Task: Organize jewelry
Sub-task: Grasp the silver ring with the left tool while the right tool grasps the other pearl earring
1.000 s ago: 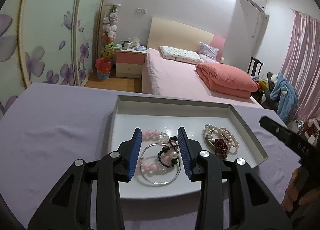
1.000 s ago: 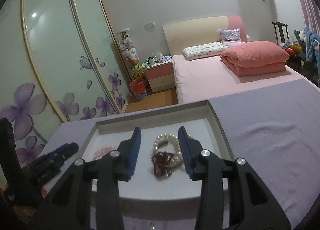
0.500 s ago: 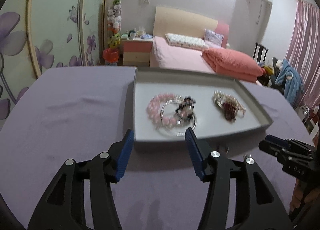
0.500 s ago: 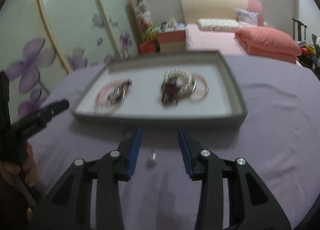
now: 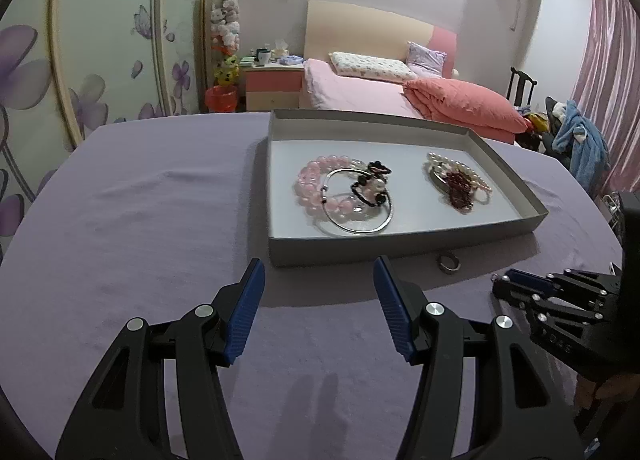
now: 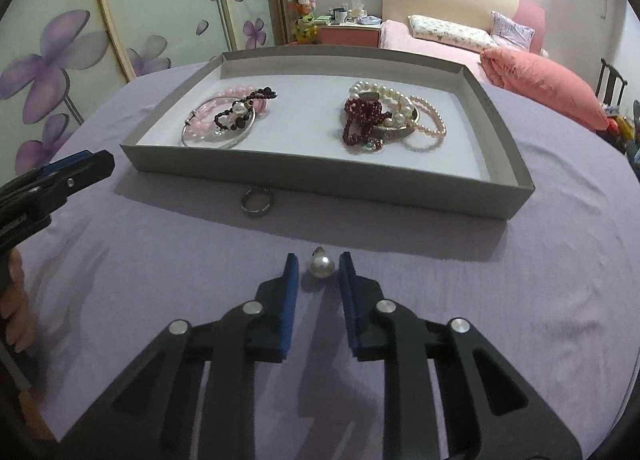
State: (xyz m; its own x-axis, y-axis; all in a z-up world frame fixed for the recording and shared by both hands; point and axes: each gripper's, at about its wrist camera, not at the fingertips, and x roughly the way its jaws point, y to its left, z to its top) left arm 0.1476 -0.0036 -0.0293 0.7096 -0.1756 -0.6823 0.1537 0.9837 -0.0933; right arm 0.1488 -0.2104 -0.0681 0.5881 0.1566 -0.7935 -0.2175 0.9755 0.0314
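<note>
A grey tray [image 5: 400, 246] [image 6: 304, 174] sits on the purple tablecloth. It holds a pink bead bracelet with a silver bangle [image 5: 348, 196] [image 6: 224, 120] on the left and pearl and dark red bracelets [image 5: 458, 182] [image 6: 384, 116] on the right. A metal ring [image 5: 448, 262] [image 6: 258, 202] lies on the cloth before the tray. A pearl earring [image 6: 320, 266] lies between the fingertips of my right gripper [image 6: 319, 268], which is open around it, not touching. My left gripper [image 5: 318, 274] is open and empty, short of the tray's near wall.
The table's rounded edge runs beyond the tray, with a pink bed [image 5: 360, 96] and wardrobe doors behind. My right gripper shows at the lower right of the left wrist view [image 5: 560, 296]; my left gripper shows at the left edge of the right wrist view [image 6: 52, 180].
Both grippers pulled back from over the tray to the cloth in front of it. The right gripper lowered around the pearl earring. The left gripper opened wider.
</note>
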